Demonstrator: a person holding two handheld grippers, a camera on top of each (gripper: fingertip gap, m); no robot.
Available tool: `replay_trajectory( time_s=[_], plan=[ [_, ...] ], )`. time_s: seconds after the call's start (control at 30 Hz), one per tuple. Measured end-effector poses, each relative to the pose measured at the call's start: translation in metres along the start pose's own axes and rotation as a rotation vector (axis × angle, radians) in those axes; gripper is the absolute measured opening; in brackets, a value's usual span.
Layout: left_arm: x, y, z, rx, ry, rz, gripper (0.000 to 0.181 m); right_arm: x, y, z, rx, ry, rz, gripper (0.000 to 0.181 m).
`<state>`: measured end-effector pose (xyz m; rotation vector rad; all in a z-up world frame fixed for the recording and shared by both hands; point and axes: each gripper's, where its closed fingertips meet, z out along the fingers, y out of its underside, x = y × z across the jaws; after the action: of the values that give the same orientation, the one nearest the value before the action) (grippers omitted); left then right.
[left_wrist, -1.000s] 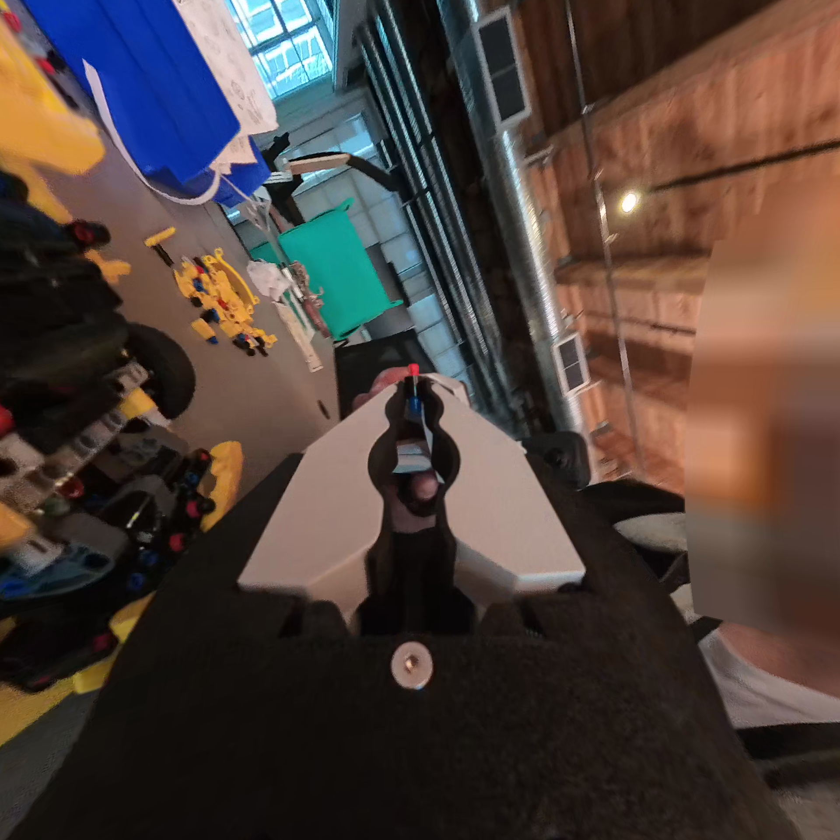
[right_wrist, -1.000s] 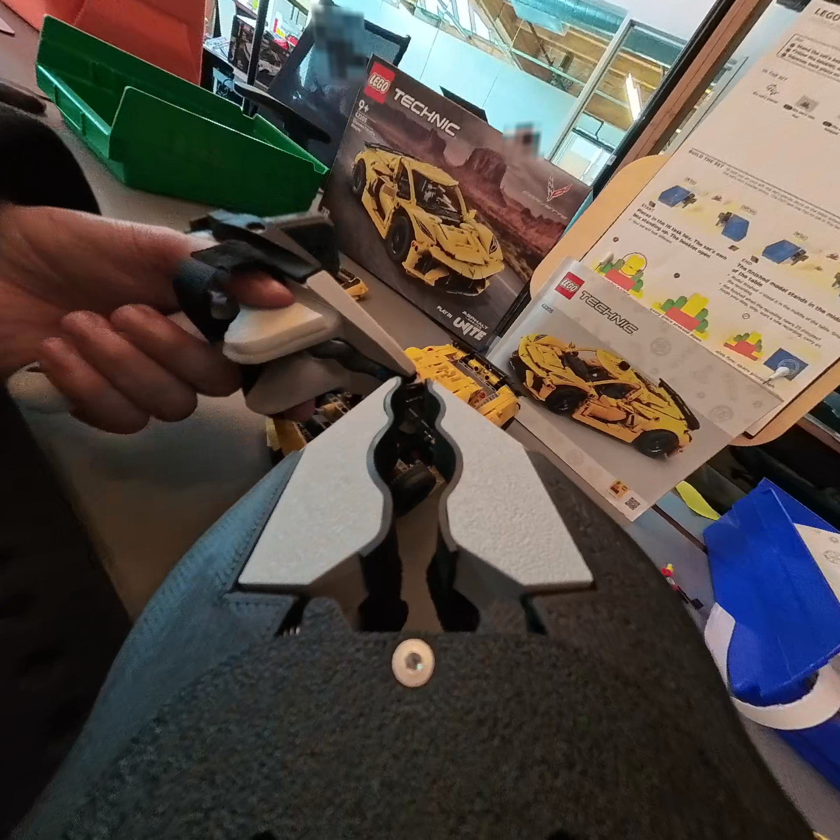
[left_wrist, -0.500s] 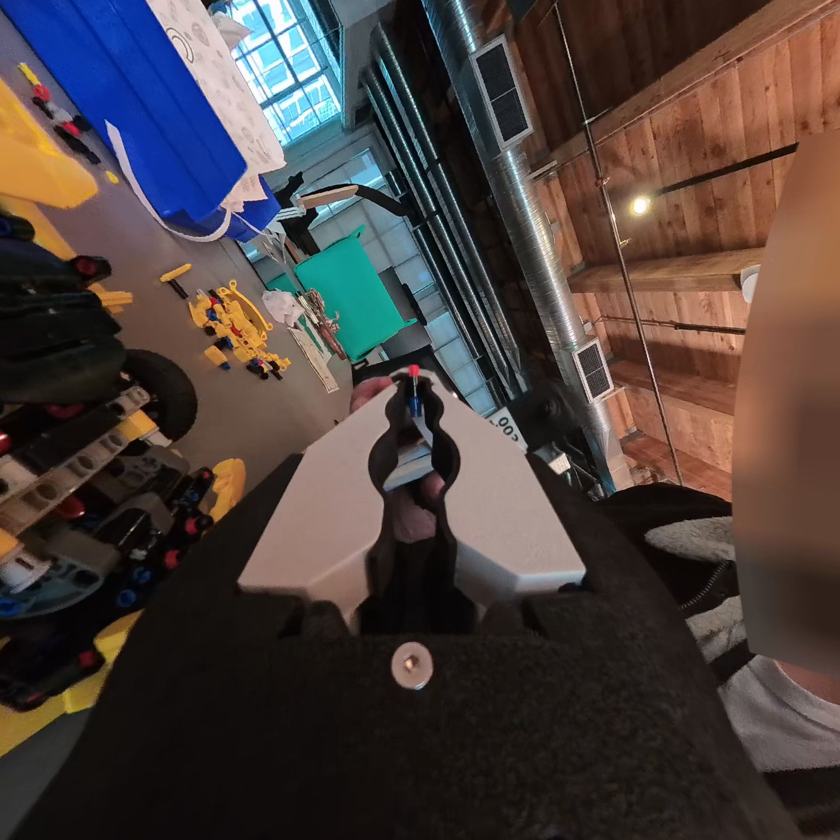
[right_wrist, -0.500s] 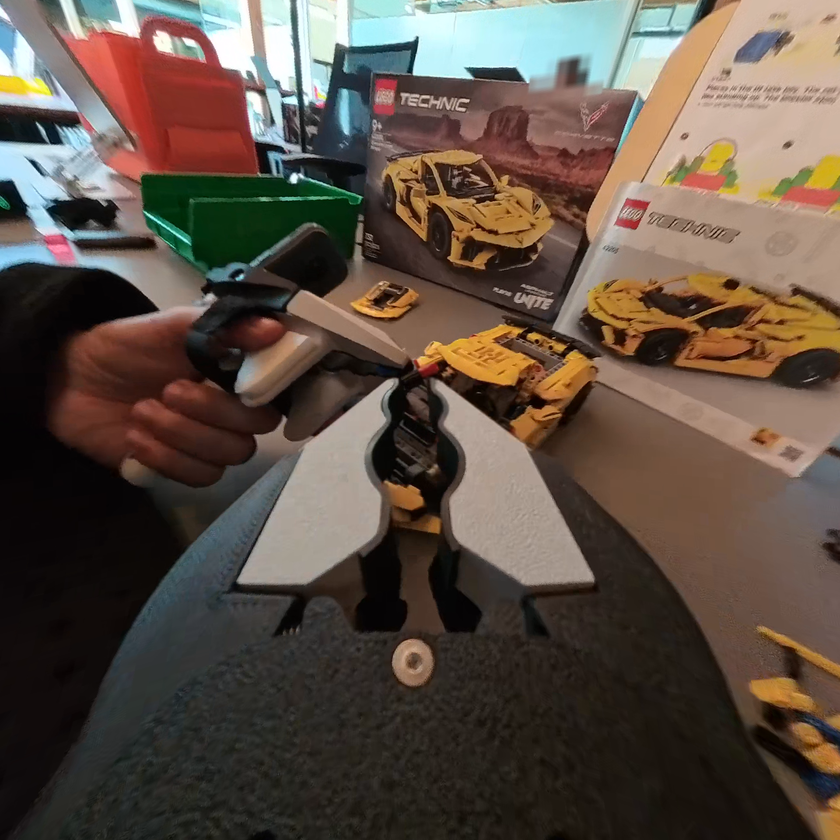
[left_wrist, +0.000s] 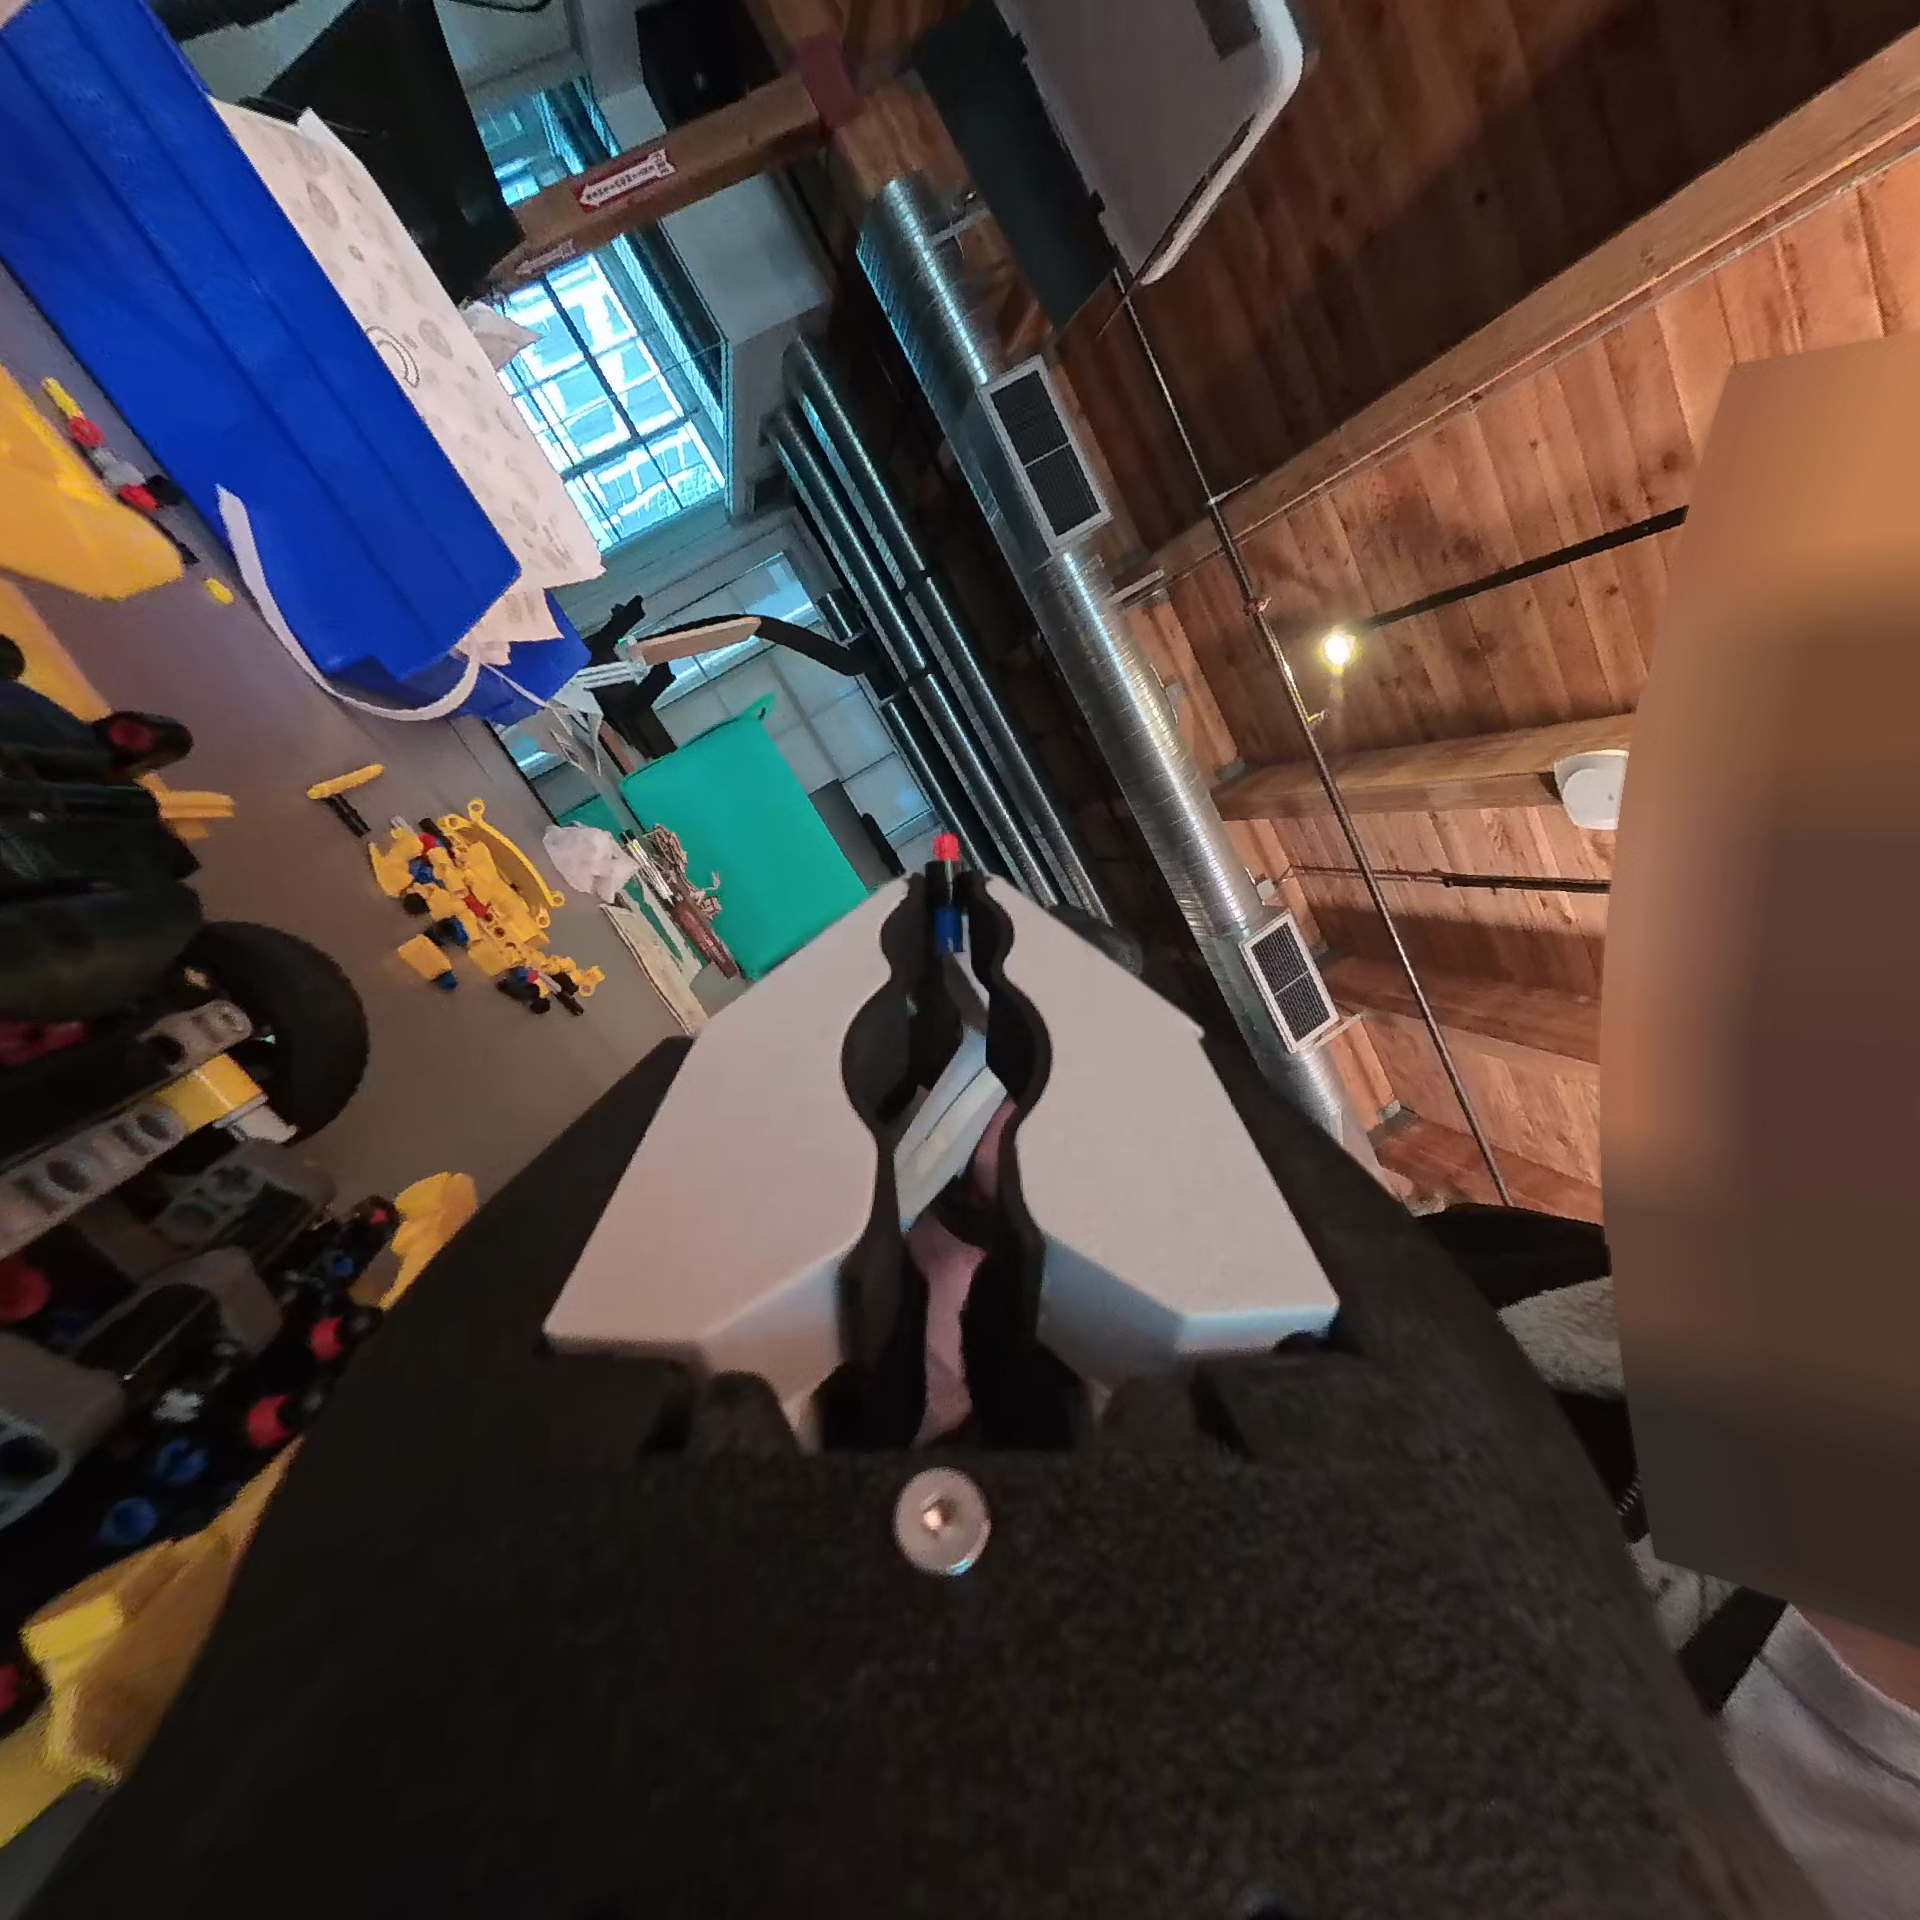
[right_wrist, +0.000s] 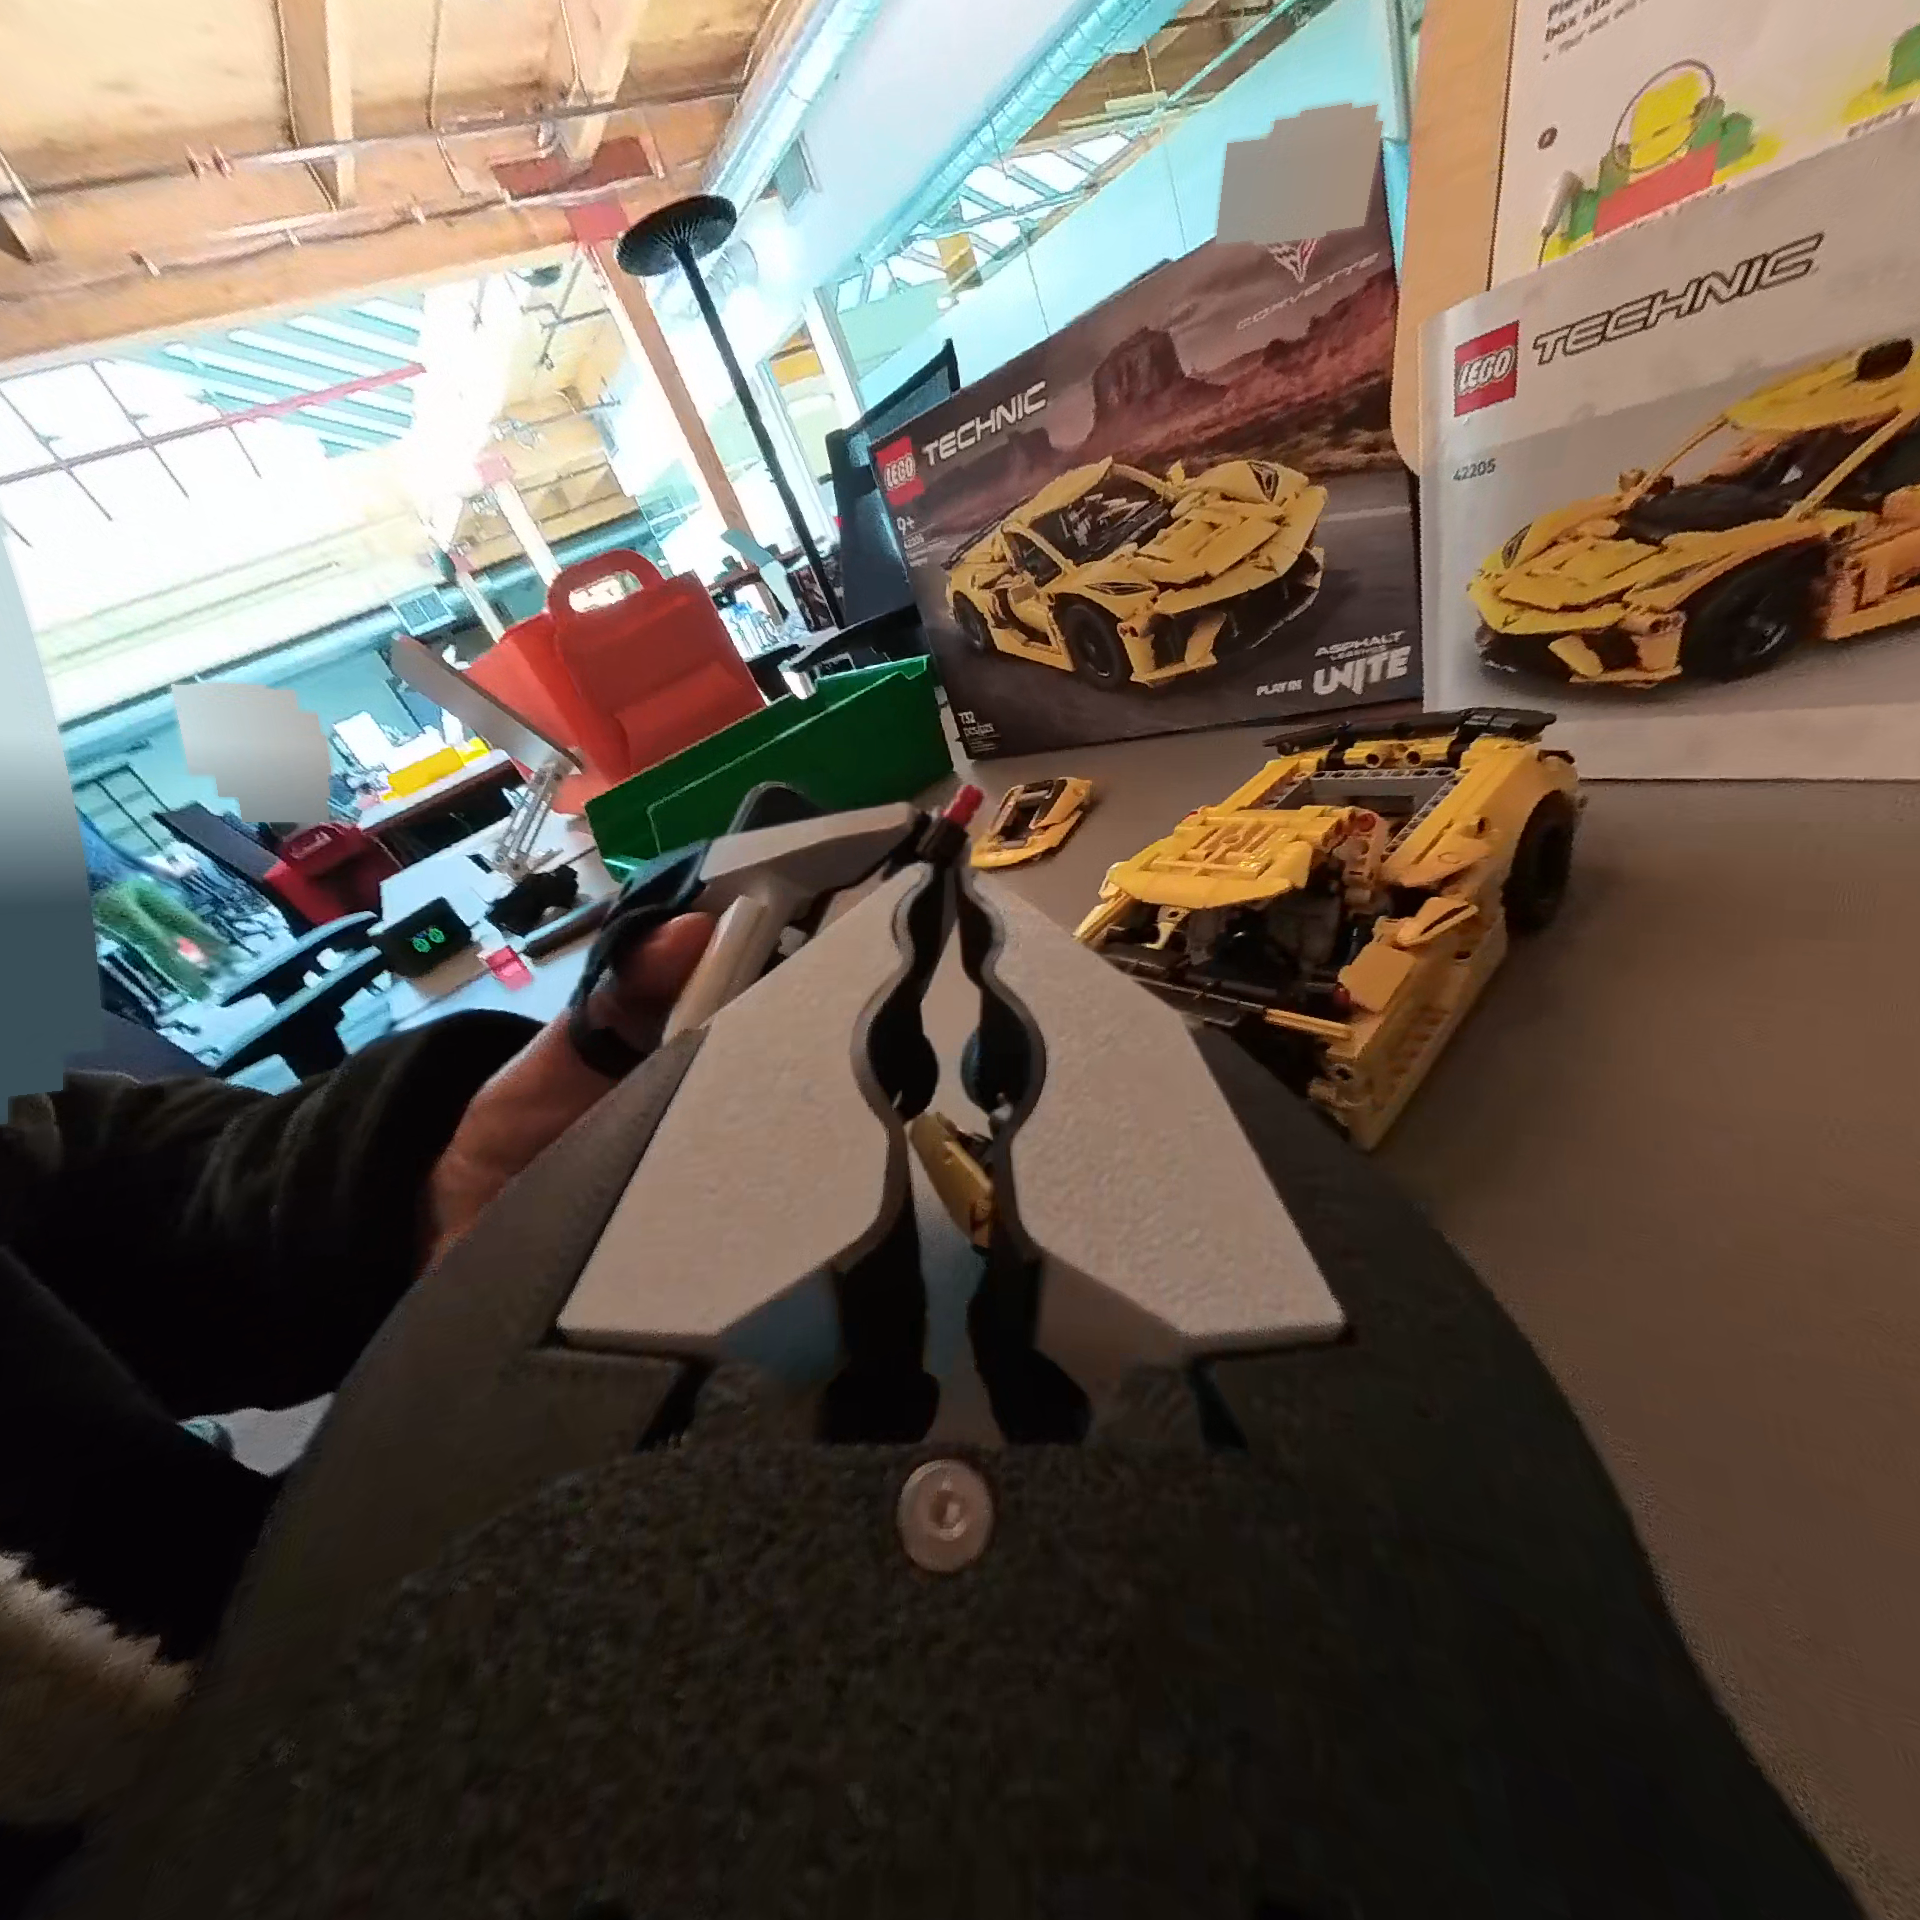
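Observation:
My left gripper (left_wrist: 943, 894) is shut on a small pin piece (left_wrist: 943, 850) with a red tip, a black middle and a blue end. In the right wrist view the left gripper (right_wrist: 925, 826) reaches in from the left, held by a hand (right_wrist: 540, 1081), with the pin piece (right_wrist: 964, 802) sticking up from its tips. My right gripper (right_wrist: 940, 883) has its tips closed together right at the lower end of that piece. A partly built yellow toy car (right_wrist: 1340, 883) stands on the grey table just right of both grippers. It also shows in the left wrist view (left_wrist: 156, 1039).
Behind the car stand its picture box (right_wrist: 1143, 540) and an instruction booklet (right_wrist: 1683, 499). A small yellow panel (right_wrist: 1034, 821), a green bin (right_wrist: 790, 769) and a red bag (right_wrist: 644, 675) lie farther back. A blue bin (left_wrist: 239, 343) and loose yellow parts (left_wrist: 468, 904) show in the left view. Only a small space, under 4 cm, lies between the two pairs of fingers. The partly built yellow toy car (right_wrist: 1340, 883) is about equally far from each gripper, around 15 cm.
My right gripper's tips had a gap and have now closed at the pin piece. The right view has tilted up and the car now sits to its right. My left gripper keeps its hold.

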<state>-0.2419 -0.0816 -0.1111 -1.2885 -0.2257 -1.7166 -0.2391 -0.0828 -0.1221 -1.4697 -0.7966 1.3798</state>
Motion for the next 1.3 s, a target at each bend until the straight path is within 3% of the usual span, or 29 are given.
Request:
replay_trajectory(
  time_s=[0.47,0.67,0.83,1.03,1.17,1.23,1.3],
  plan=[
    [-0.002,0.001,0.004,-0.029,-0.087,0.148,0.008,0.003,-0.004,0.001,0.139,-0.083,0.397,0.0],
    [-0.005,0.002,0.007,-0.045,-0.107,0.084,0.008,0.007,-0.004,0.0,0.148,-0.067,0.403,0.0],
    [-0.012,0.004,0.006,-0.125,-0.216,0.319,0.008,0.012,-0.001,0.0,0.151,-0.153,0.592,0.0],
    [-0.01,0.005,0.004,-0.103,-0.146,0.164,0.008,0.009,-0.002,0.0,0.118,-0.028,0.307,0.0],
    [-0.009,0.015,0.007,-0.153,-0.15,0.175,0.008,0.011,-0.004,0.0,0.139,-0.042,0.337,0.0],
    [-0.016,0.049,0.01,-0.313,-0.171,0.173,0.007,0.022,-0.004,0.0,0.146,-0.02,0.385,0.0],
    [-0.012,0.049,0.012,-0.298,-0.158,0.207,0.007,0.012,-0.002,0.003,0.1,-0.133,0.426,0.0]
  ],
)
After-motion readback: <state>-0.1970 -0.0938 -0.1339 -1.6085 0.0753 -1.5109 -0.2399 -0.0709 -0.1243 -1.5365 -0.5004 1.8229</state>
